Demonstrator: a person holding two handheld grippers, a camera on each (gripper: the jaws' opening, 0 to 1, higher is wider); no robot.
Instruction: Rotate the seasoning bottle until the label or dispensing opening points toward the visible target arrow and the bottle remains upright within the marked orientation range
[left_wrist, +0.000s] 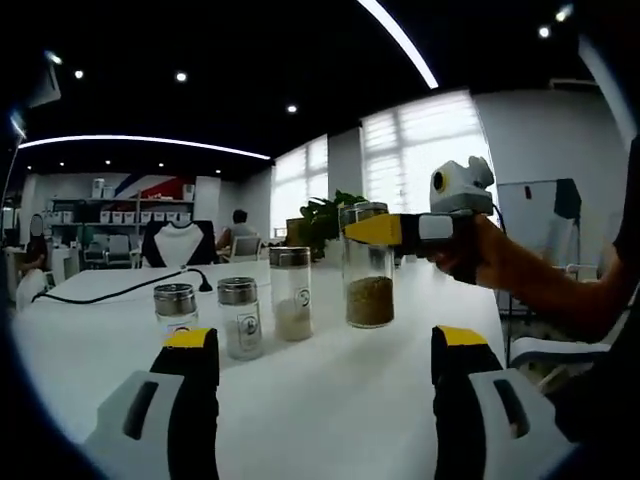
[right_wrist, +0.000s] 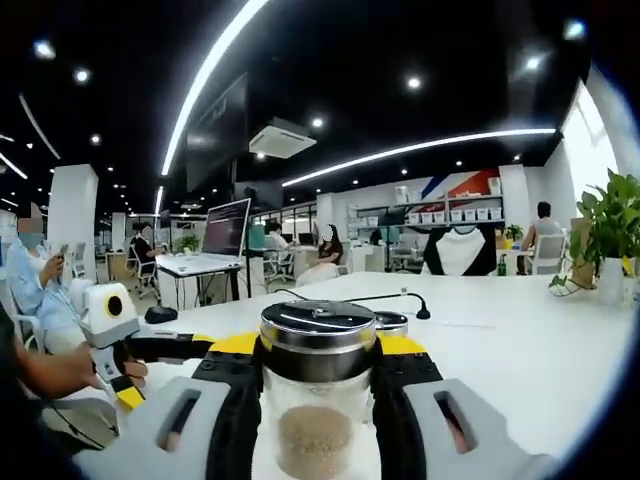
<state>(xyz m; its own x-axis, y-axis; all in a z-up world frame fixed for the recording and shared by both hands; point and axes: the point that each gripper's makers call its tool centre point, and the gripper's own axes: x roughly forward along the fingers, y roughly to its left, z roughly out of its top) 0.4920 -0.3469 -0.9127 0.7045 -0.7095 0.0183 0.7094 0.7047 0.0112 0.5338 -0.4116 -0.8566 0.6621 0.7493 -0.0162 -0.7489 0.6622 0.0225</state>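
On the white table (left_wrist: 330, 400) stands a tall glass seasoning bottle (left_wrist: 369, 270) with a steel lid and brown grains in its bottom. My right gripper (left_wrist: 372, 228), held by a hand, reaches in from the right and is shut on the bottle just below the lid. In the right gripper view the upright bottle (right_wrist: 318, 415) sits between the yellow-tipped jaws of the right gripper (right_wrist: 318, 352), pressed on both sides. My left gripper (left_wrist: 325, 340) hangs low over the table in front of the bottles, open and holding nothing. The left gripper (right_wrist: 150, 350) also appears at the left of the right gripper view.
Three shorter steel-lidded shakers (left_wrist: 175, 305) (left_wrist: 240, 318) (left_wrist: 291, 292) stand in a row left of the tall bottle. A black cable (left_wrist: 110, 292) runs over the table's far left. A potted plant (left_wrist: 325, 220) and office desks with seated people lie beyond.
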